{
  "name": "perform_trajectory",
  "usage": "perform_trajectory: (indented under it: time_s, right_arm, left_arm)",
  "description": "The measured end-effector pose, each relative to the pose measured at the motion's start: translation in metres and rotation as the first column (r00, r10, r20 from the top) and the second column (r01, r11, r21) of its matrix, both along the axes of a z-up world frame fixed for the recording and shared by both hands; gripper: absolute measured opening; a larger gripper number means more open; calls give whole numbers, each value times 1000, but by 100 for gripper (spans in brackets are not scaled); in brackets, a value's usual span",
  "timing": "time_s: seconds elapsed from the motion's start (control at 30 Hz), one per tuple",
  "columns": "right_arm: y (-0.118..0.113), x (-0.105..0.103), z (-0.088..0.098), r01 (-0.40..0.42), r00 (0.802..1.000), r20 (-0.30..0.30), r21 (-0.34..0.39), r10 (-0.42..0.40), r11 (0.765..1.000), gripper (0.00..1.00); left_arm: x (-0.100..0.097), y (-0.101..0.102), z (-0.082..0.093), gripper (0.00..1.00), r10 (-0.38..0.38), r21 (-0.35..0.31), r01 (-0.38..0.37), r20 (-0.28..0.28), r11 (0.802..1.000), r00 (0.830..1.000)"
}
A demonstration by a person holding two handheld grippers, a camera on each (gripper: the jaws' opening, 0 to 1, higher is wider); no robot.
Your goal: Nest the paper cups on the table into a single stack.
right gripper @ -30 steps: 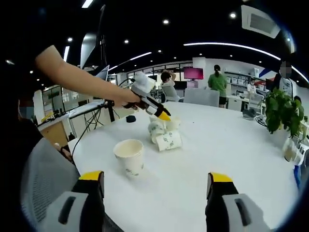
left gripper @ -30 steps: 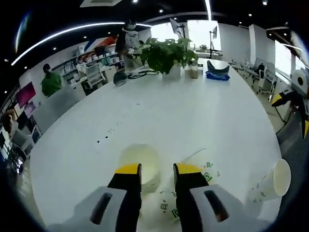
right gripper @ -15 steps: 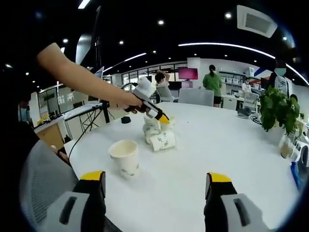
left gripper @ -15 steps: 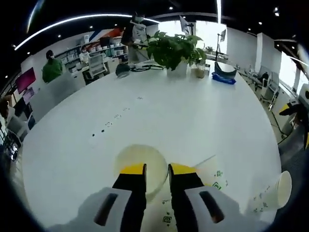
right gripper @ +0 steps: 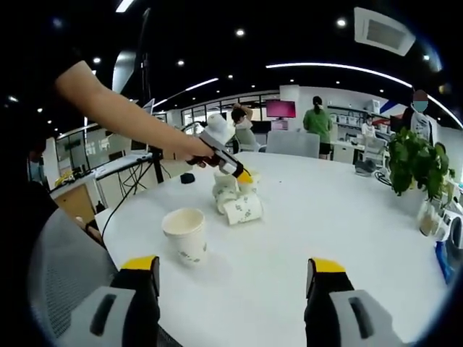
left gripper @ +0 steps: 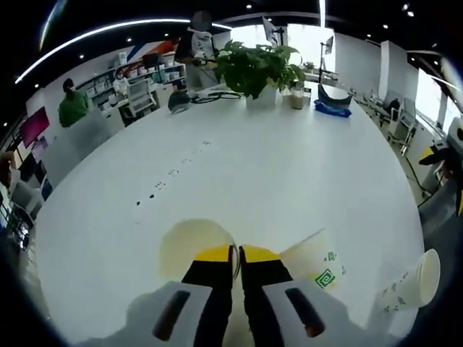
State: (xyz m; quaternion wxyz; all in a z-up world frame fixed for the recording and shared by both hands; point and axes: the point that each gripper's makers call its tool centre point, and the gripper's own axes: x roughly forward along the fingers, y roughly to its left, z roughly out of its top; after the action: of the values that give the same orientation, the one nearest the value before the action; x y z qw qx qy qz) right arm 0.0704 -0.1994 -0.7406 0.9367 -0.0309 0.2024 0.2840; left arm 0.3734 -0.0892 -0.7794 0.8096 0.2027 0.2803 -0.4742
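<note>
Room: open office under strip lights, with a big white table (left gripper: 289,173) and a potted plant (left gripper: 255,66) at its far end.
Left gripper view: the left hand-held gripper (left gripper: 234,254) has closed since a second ago; its jaws now pinch the rim of an upright cup (left gripper: 189,244), so I judge this cup is ready to lift. A lying cup (left gripper: 316,259) is just beside it, another cup (left gripper: 412,283) further right.
Right gripper view: the right hand-held gripper (right gripper: 235,269) stays wide and holds nothing. A standing cup (right gripper: 184,233) is near, ahead left; the cup cluster (right gripper: 233,196) lies beyond, where the left one works.
</note>
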Motion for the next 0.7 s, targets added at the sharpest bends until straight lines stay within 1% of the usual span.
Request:
perform_trajectory:
  time_s: [0.23,0.33,0.43,0.5,0.7]
  right_arm:
    - [1,0,2,-2,1000,10,4,2,1000,85]
    - [2,0,2,-4,1000,14,6,4,1000,85]
    - [3,-1,3,-7,1000,18,5,7,1000,85]
    - [3,-1,4,-9,1000,22,10,9,1000,86]
    - [4,-1,5,-12,1000,28,12,12,1000,87]
  left_arm:
    - [-3,1,11,0,-9,4,9,33,1000,999]
    - [-6,0,25,0,-8,-15,8,46,1000,999]
    - [-7,-2,31,0,-17,-7,17,66,1000,998]
    - [-8,-2,38,0,-17,-14,18,74,1000,997]
    - [-20,-1,60,0,-17,-32,20,87,999,996]
